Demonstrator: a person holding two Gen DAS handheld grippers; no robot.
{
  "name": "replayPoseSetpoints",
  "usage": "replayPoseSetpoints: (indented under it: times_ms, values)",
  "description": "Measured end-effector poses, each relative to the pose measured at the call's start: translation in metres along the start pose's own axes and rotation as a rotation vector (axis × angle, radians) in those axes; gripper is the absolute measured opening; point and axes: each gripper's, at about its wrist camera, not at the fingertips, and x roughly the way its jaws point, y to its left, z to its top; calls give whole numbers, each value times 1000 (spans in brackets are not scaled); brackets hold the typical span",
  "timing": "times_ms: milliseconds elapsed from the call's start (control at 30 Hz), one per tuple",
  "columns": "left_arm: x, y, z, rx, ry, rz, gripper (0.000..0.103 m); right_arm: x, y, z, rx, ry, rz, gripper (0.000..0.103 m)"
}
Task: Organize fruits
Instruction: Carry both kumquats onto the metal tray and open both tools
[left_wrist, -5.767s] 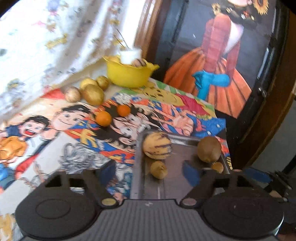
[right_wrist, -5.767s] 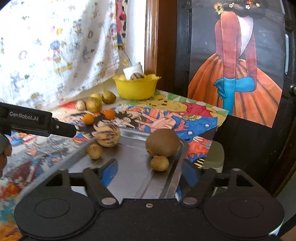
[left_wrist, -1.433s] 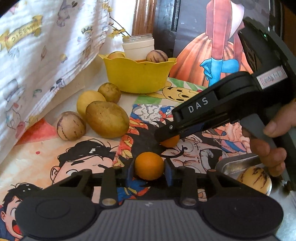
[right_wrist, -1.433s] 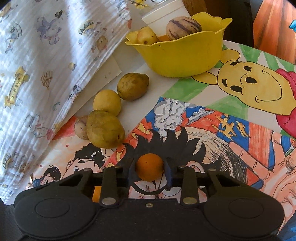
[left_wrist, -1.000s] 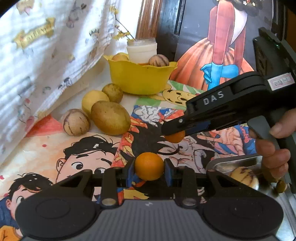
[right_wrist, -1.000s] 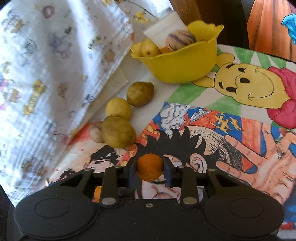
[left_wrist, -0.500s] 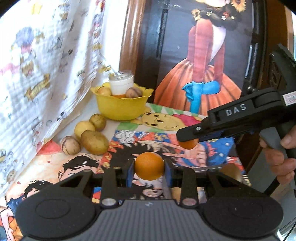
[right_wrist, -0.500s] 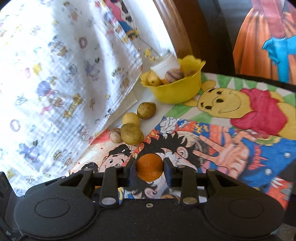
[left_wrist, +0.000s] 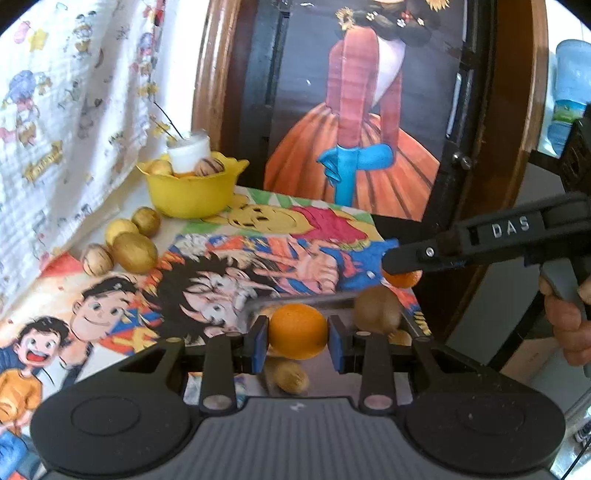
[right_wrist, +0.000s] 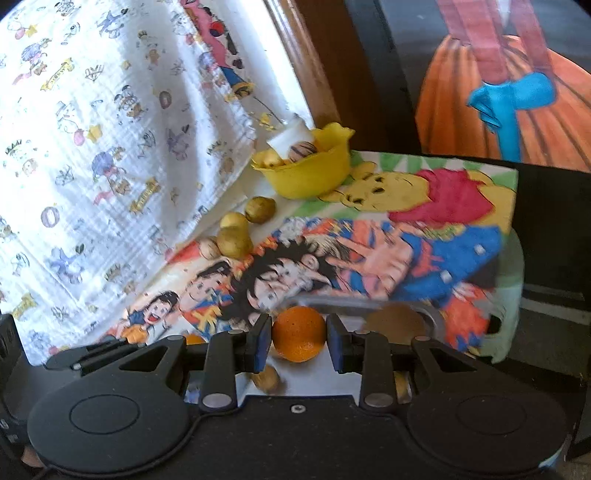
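My left gripper (left_wrist: 297, 336) is shut on an orange (left_wrist: 297, 331) and holds it above the metal tray (left_wrist: 317, 299). My right gripper (right_wrist: 298, 335) is shut on a second orange (right_wrist: 298, 333), also over the tray (right_wrist: 347, 303); it shows from the side in the left wrist view (left_wrist: 400, 275). A brown fruit (left_wrist: 376, 310) and small yellowish fruits (left_wrist: 290, 376) lie in the tray. Several yellow and brown fruits (left_wrist: 135, 251) lie on the cartoon mat at the left.
A yellow bowl (left_wrist: 192, 190) with fruit and a white jar stands at the back left. A cartoon-print cloth (right_wrist: 92, 129) hangs on the left. A dark door with a painted woman (left_wrist: 354, 129) stands behind. The table's right edge drops off beside the tray.
Both grippers have lifted and pulled back from the mat toward the tray, each still holding its orange. The bowl and loose fruits now look farther away.
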Motion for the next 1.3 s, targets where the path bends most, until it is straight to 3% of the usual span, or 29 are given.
replayPoseSetpoints:
  times_ms: [433,933,1300]
  values:
    - [12,-18,-31,7,98,-4,37,-6,-13,-72,-38,2,-61,34]
    - [42,-10,-49,-7,181,7,37,25,-18,-96,-145,-13,-147,34]
    - [55,-8,-47,6,150,16,37,33,-13,-98,-255,-79,-207,34]
